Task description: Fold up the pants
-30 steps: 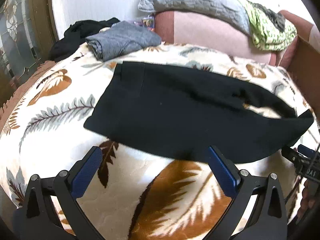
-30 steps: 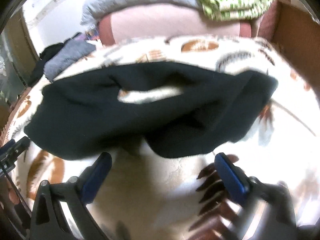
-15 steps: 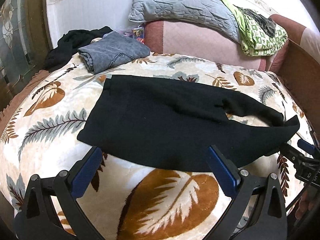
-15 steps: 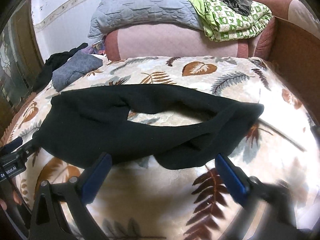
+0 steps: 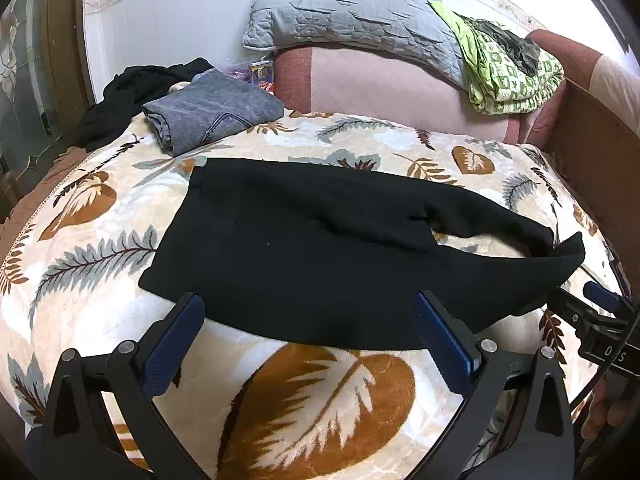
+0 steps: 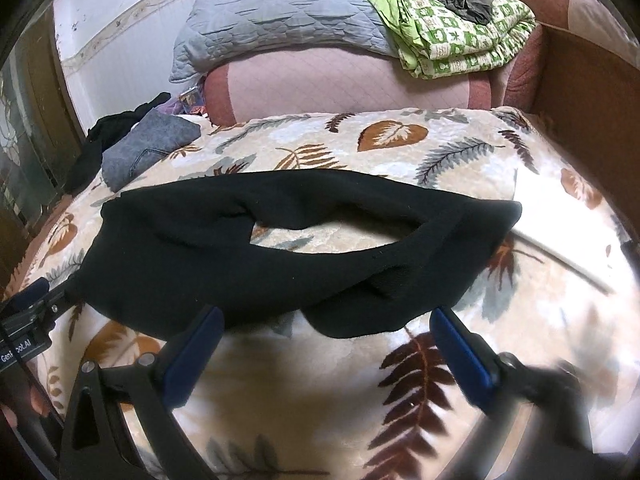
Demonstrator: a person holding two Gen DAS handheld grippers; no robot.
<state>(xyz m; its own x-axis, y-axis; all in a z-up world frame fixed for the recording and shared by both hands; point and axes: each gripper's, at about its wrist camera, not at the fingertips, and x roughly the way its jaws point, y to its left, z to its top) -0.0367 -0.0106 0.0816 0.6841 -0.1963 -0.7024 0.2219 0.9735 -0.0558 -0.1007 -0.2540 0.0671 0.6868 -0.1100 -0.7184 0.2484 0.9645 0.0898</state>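
Black pants (image 5: 320,248) flat on leaf-print blanket (image 5: 320,400) (legs looped, gap between); left gripper (image 5: 308,320), right gripper (image 6: 326,332) wide open, empty.

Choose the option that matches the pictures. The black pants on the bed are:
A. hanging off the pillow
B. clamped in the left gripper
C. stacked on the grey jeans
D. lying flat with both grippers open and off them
D: the pants lie spread on the blanket, and the left gripper and right gripper both stand open just short of the near edge, holding nothing.
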